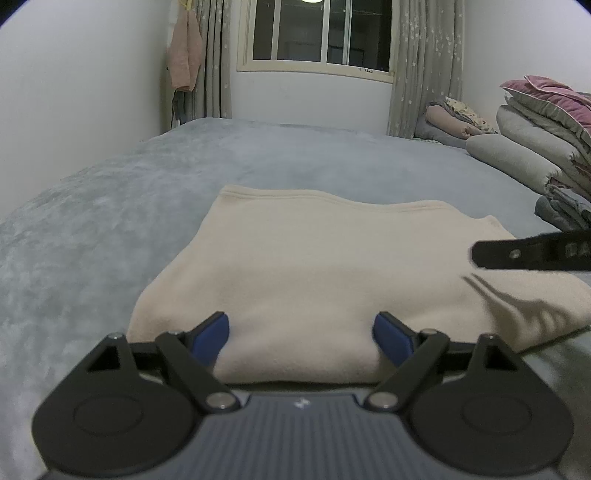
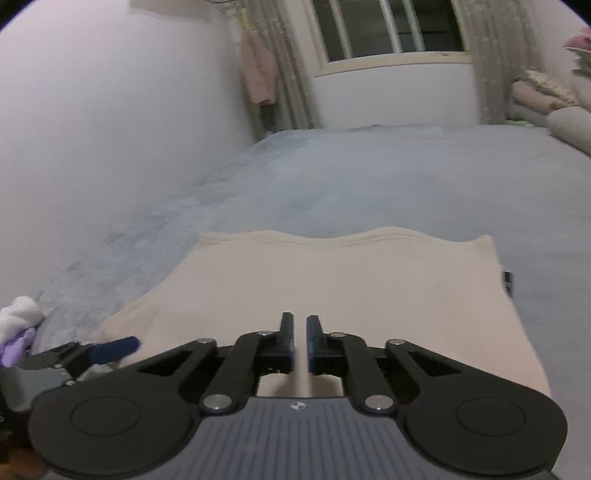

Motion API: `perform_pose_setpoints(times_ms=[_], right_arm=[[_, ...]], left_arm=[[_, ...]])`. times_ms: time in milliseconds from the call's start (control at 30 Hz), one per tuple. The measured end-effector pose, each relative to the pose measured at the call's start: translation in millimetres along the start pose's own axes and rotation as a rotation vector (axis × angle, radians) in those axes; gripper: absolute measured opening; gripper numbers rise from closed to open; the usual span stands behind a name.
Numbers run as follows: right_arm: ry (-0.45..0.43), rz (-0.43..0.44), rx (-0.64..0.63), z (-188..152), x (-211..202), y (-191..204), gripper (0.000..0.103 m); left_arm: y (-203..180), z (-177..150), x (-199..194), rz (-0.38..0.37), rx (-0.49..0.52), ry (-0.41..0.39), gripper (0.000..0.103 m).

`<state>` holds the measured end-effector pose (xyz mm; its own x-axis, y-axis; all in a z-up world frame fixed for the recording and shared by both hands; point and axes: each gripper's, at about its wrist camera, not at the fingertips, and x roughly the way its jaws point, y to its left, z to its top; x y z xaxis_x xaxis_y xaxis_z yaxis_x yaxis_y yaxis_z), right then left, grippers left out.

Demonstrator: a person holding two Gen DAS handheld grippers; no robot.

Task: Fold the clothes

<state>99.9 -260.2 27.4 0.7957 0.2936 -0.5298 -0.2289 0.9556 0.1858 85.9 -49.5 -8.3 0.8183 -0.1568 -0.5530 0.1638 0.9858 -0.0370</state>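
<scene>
— While the left tongs (image 1: 301, 334) stand wide, where is the cloth?
— The cream cloth (image 1: 317, 266) lies folded flat on the grey bed (image 1: 110, 206), straight ahead of them. Its near folded edge sits between the two blue pads (image 1: 212, 334). The cloth bulges a little between them, but I cannot tell whether the pads touch it.
— And the right tongs?
— The right tongs (image 2: 300, 338) are drawn nearly together, only a thin slit left, and nothing is caught between the fingers. They hang over the near part of the same cloth (image 2: 332, 280), which runs on ahead of them to a wavy hem at its far edge.
— Can each pair see the other?
— Yes. From the left view, a black finger of the right tongs (image 1: 524, 253) juts in from the right, above the cloth's right side, with a blurred shadow below it. From the right view, the left pair shows low on the left, one blue pad (image 2: 112, 349) at the cloth's near left corner.
— Anything else around?
— Beyond the cloth, the bed stretches to a window (image 1: 317, 33) with curtains. Stacked bedding (image 1: 535, 147) sits ahead and to the right of the left tongs. A pink garment (image 1: 184, 59) hangs by the left curtain.
</scene>
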Motion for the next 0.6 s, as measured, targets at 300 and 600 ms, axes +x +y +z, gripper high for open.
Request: perform_pose_setpoints(times_ms=[300,600], right_arm=[[0.142,-0.026,-0.109,16.9,59.6,14.0,0.008],[0.219,-0.028,-0.036,42.9,113.9,-0.9,0.000]], left_arm=[[-5.4,-4.0,1.5,0.018,0.024,-0.005,0.086],[-10.0,-6.1,0.5,0.032,0.041,-0.011,0.086]])
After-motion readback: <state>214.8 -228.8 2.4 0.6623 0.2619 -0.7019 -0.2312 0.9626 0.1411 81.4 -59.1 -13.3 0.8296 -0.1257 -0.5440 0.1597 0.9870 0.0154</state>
